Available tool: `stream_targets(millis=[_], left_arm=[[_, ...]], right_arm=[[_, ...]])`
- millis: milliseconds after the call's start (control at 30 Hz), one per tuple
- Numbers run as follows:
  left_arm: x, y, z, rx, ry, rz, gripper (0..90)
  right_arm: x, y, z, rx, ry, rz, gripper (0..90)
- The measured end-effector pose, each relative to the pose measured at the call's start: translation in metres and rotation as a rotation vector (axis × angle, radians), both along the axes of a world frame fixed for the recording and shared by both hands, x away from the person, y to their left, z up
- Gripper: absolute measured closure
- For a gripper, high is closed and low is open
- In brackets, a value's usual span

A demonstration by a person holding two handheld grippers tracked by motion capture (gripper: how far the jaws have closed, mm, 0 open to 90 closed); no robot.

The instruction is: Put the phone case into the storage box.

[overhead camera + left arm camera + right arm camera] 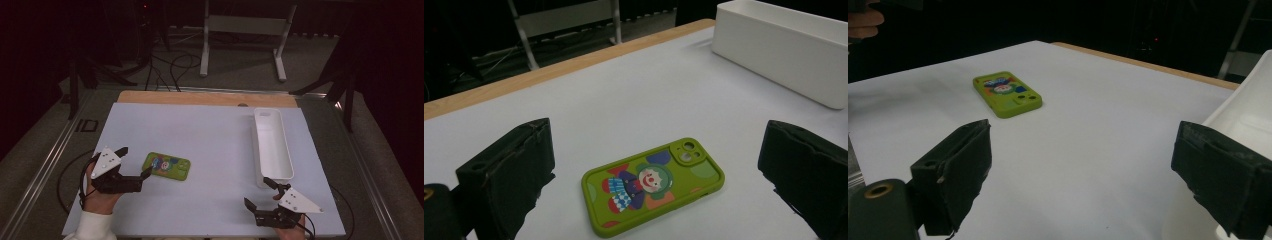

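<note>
White tabletop (210, 135) | green phone case (166, 165) flat, between spread left tool (135, 162) jaws, untouched | right tool (260, 192) spread, well apart

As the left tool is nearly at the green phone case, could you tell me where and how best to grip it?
Grip the green phone case across its two long edges near the middle, coming down from above with the open left tool. It lies flat, picture side up, on the table, so only the thin rounded rim offers a hold.
</note>
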State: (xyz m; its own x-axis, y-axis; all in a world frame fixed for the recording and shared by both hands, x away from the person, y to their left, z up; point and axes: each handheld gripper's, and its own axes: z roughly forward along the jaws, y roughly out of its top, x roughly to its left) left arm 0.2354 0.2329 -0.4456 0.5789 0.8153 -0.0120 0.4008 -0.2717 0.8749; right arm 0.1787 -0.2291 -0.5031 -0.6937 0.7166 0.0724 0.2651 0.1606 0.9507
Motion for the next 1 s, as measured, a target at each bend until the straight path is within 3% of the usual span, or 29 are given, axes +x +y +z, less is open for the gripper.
stream_targets(millis=[233, 1000], left_arm=[[0.008, 0.001, 0.001, -0.003, 0.014, 0.013, 2.3], [0.028, -0.006, -0.001, 0.045, 0.033, 0.047, 7.5]], right_arm=[[0.000, 0.000, 0.000, -0.004, -0.002, -0.001, 9.2], [0.000, 0.001, 0.000, -0.004, -0.005, 0.001, 9.2]])
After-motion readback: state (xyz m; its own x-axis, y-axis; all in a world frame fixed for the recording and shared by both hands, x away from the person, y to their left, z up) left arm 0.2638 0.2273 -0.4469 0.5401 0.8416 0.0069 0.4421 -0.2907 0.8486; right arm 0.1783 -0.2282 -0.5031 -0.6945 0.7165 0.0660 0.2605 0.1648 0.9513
